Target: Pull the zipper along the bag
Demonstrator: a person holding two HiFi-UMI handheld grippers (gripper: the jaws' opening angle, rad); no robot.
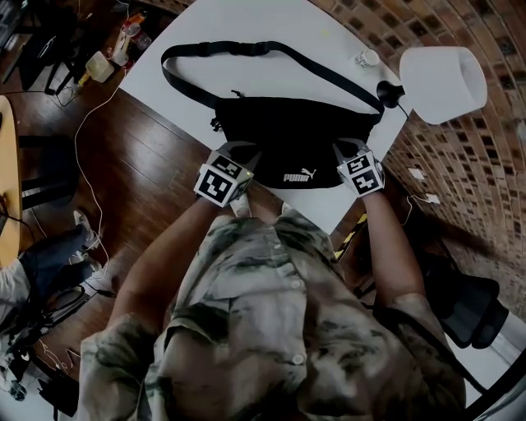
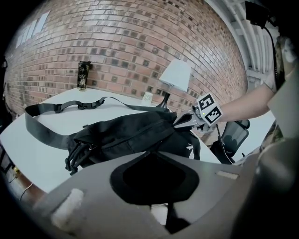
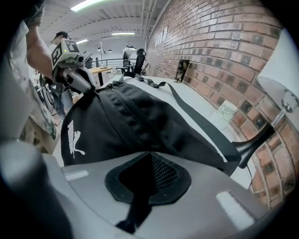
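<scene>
Reaching forward and tilted downward, both forearms are set over the near edge of the white table [image 1: 246, 25]. The left gripper [image 1: 239, 151] is pinched shut on the black fabric Puma waist bag [image 1: 288, 131] at its 8 o'clock corner. The right gripper [image 1: 344, 149] is clamped on the 4 o'clock corner. The woven strap [image 1: 246, 49] is looped toward 12 o'clock. Mesh between the right jaws is shown only in the right gripper view.

Black waist bag [image 1: 288, 136] with white logo, lying flat near white table [image 1: 238, 20] edge, strap [image 1: 246, 48] looped away behind it
</scene>
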